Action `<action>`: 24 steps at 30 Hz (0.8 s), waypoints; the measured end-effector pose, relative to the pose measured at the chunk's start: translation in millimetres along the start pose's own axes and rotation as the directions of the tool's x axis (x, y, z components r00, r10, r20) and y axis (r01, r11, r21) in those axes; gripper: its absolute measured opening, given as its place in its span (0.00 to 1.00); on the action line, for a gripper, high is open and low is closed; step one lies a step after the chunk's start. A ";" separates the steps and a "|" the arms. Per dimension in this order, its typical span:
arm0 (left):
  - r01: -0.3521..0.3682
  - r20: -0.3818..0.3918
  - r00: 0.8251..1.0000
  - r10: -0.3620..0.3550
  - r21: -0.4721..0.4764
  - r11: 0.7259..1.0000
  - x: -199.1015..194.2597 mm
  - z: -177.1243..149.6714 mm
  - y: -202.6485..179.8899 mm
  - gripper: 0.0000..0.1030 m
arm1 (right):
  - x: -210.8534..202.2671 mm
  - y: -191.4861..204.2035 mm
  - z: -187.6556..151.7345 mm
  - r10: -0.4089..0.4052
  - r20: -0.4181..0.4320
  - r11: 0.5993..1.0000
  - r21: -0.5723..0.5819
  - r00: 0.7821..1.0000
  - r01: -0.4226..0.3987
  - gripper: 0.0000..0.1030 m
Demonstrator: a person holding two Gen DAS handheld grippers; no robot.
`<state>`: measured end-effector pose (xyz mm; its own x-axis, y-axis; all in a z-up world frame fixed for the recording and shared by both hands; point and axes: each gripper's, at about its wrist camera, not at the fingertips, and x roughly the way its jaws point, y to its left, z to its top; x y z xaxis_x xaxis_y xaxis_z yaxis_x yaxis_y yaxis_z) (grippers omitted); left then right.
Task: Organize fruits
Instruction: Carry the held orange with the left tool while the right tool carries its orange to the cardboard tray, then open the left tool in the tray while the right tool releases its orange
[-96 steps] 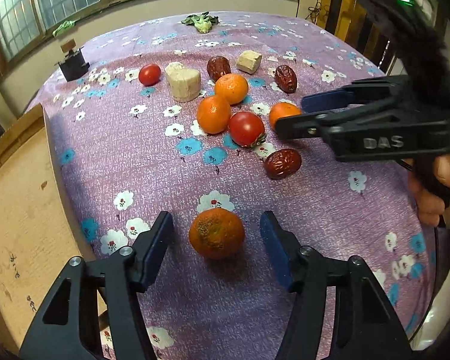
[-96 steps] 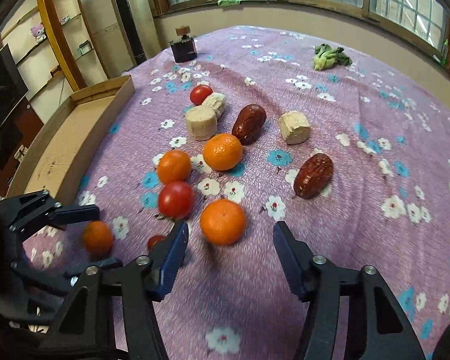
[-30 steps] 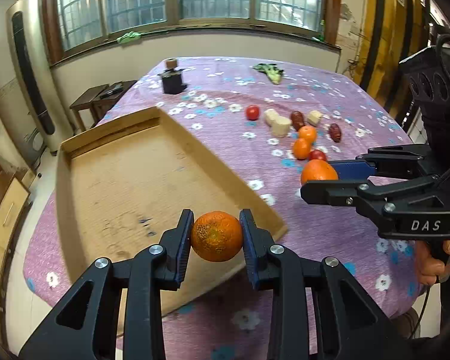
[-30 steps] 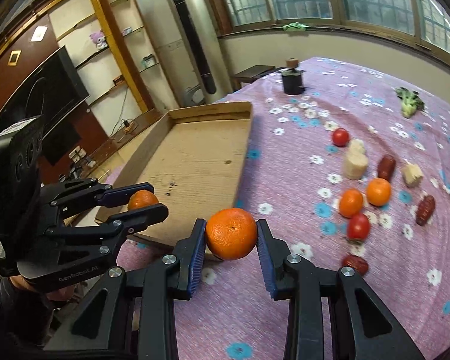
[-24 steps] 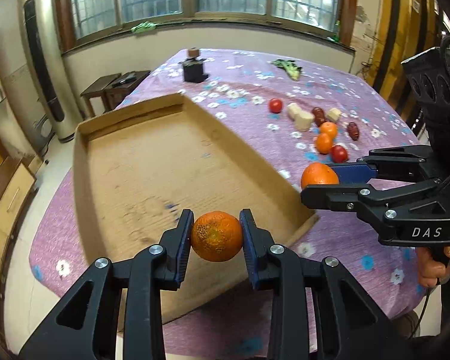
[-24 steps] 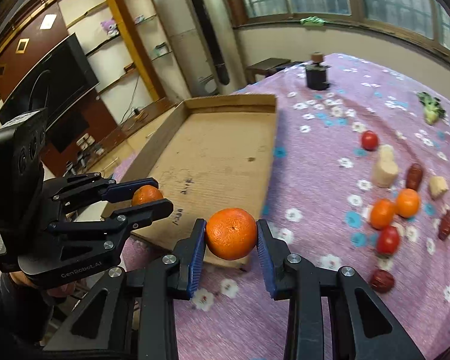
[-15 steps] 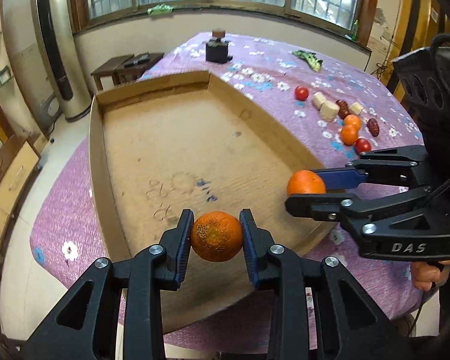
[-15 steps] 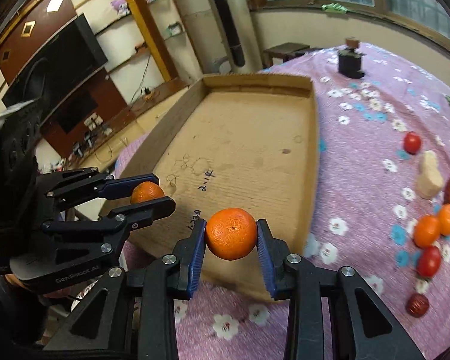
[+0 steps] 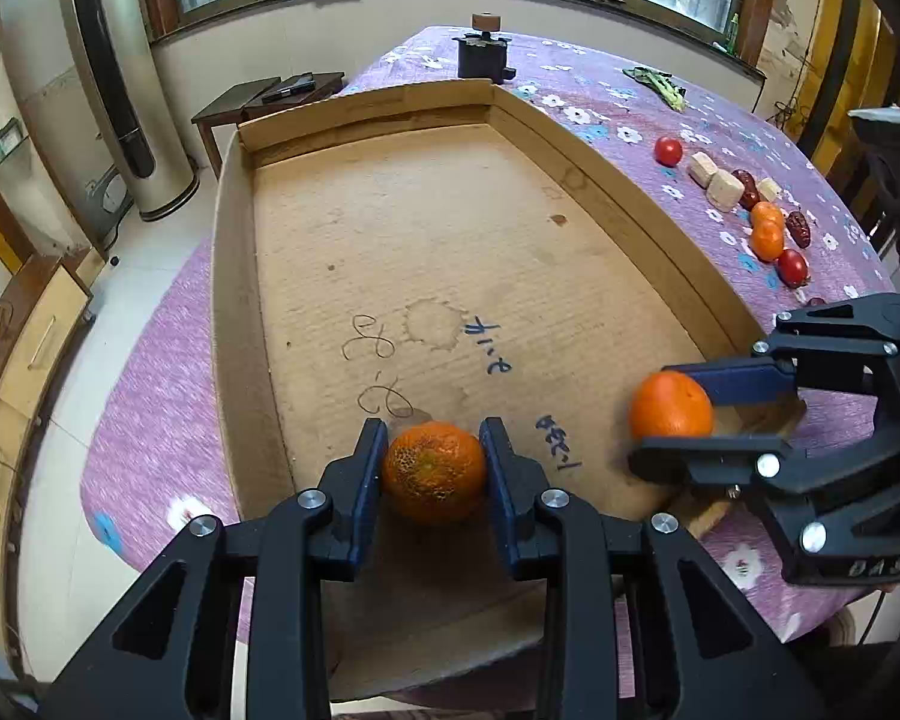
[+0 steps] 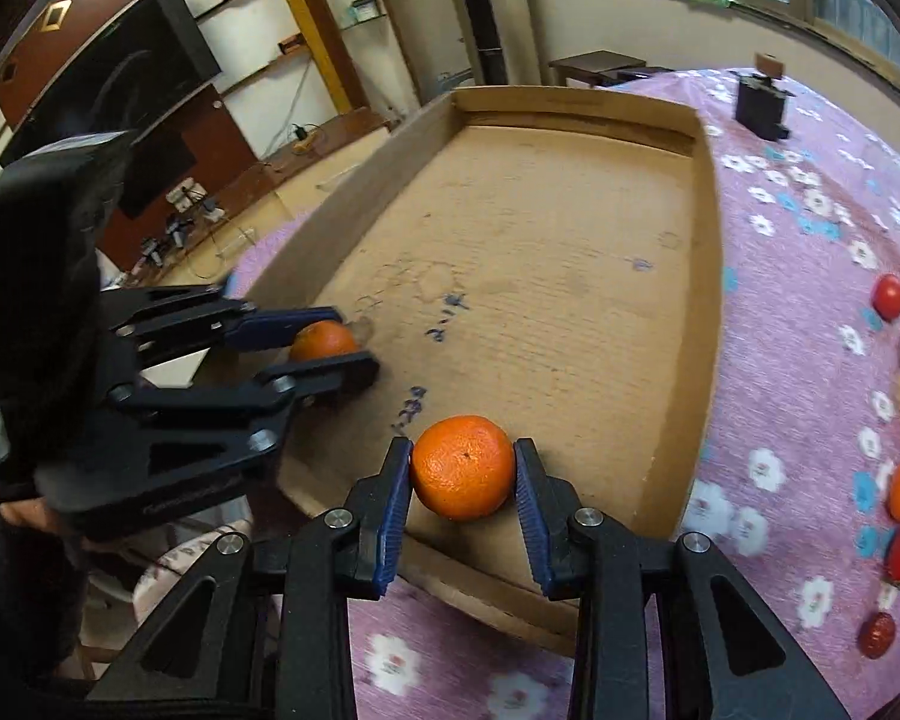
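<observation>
Both oranges have travelled from the flowered cloth to the cardboard tray (image 9: 234,276), and since a second ago they've dropped lower over its near end. Left gripper (image 9: 433,468) clamps the mottled orange (image 9: 433,471) just above the tray floor; right gripper (image 10: 463,468) pinches the smooth orange (image 10: 463,467) above the near edge. Nothing lies in the tray yet. Two more oranges (image 9: 767,231), tomatoes (image 9: 792,267) and dates (image 9: 799,228) wait on the tablecloth (image 9: 630,114), so I'd call this an early stage.
</observation>
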<state>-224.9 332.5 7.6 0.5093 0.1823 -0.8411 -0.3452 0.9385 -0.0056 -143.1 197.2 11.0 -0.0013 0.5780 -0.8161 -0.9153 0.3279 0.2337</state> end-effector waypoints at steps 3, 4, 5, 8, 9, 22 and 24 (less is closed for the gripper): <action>-0.007 -0.016 1.000 0.007 0.050 0.999 0.3 2.7 -2.0 0.33 | 3.6 6.8 1.9 -0.043 -0.003 0.999 -0.023 0.999 0.043 0.36; -0.021 -0.016 1.000 0.022 0.058 0.998 0.9 3.4 -3.0 0.39 | 4.4 8.7 1.7 -0.053 -0.004 0.998 -0.028 0.999 0.053 0.36; -0.034 -0.015 0.999 0.035 0.062 0.998 0.8 3.9 -4.7 0.41 | 4.6 8.8 1.9 -0.060 -0.007 0.998 -0.029 0.998 0.060 0.37; -0.042 -0.022 0.999 0.043 0.046 0.998 0.5 4.2 -4.1 0.47 | 2.8 7.0 0.0 -0.080 -0.012 0.996 -0.028 0.997 0.080 0.43; -0.049 -0.020 0.999 0.050 0.042 0.998 -0.6 3.9 -4.5 0.48 | 0.5 6.0 -1.0 -0.084 -0.007 0.996 -0.026 0.996 0.084 0.48; -0.077 0.057 0.996 0.075 0.041 0.996 -31.5 9.6 -41.5 0.62 | -66.2 -7.1 -20.4 -0.069 0.125 0.997 0.025 0.990 0.066 0.50; -0.068 0.073 0.995 0.065 0.039 0.997 -35.8 13.1 -50.3 0.62 | -77.7 -14.0 -25.4 -0.082 0.141 0.996 0.046 0.987 0.077 0.50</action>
<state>-215.5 282.6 45.1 0.5417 0.2642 -0.7980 -0.3480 0.9346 0.0732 -140.5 128.7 57.7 0.1308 0.6483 -0.7501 -0.8934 0.4050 0.1943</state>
